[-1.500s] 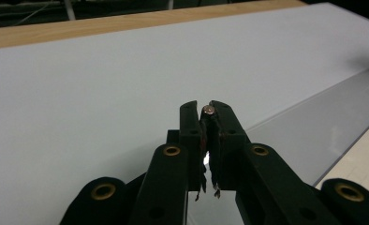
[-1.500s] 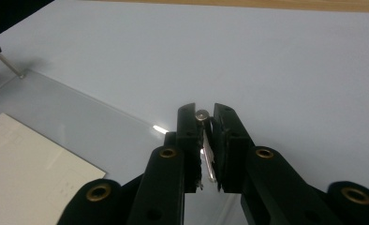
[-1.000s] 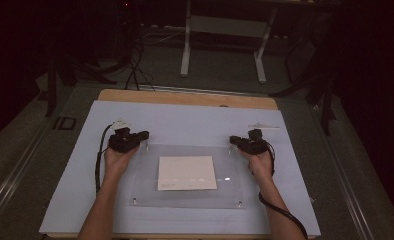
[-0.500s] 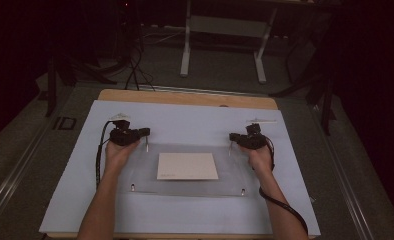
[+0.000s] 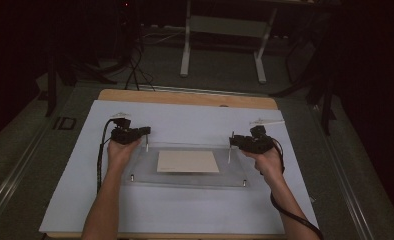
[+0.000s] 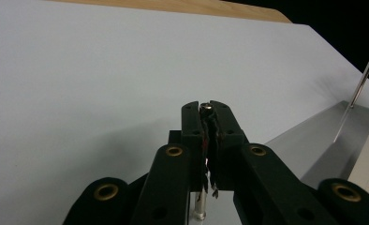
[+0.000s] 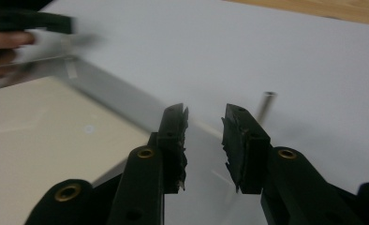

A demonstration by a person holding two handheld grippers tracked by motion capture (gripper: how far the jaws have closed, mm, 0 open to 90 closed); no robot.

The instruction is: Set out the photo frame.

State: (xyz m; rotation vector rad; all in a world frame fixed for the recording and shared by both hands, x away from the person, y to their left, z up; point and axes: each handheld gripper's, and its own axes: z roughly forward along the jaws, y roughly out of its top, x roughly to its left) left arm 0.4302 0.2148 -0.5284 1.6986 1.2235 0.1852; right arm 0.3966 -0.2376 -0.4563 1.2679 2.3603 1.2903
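Observation:
A clear plate (image 5: 135, 167) lies on the white table cover with a beige sheet (image 5: 187, 161) at its middle. Thin metal posts stand at its far corners. My left gripper (image 5: 146, 132) is at the far left corner, shut on the left post (image 6: 203, 108), which runs down between the jaws. My right gripper (image 5: 233, 140) is at the far right corner beside the right post (image 5: 229, 150). Its jaws stand open (image 7: 206, 140), and the blurred post (image 7: 266, 105) lies just beyond them, to the right of the right jaw. The beige sheet (image 7: 47, 140) is at their left.
Two small screws (image 5: 132, 177) (image 5: 244, 182) mark the plate's near corners. The white cover (image 5: 195, 210) spreads over a wooden table (image 5: 185, 97). Beyond the table are a dark floor, cables and a metal stand (image 5: 222, 45). The other hand (image 7: 4, 44) appears far off.
The plate and sheet look shorter front to back, with the near edge drawn away from the person. The left gripper has shifted slightly up the table. The right gripper has barely moved.

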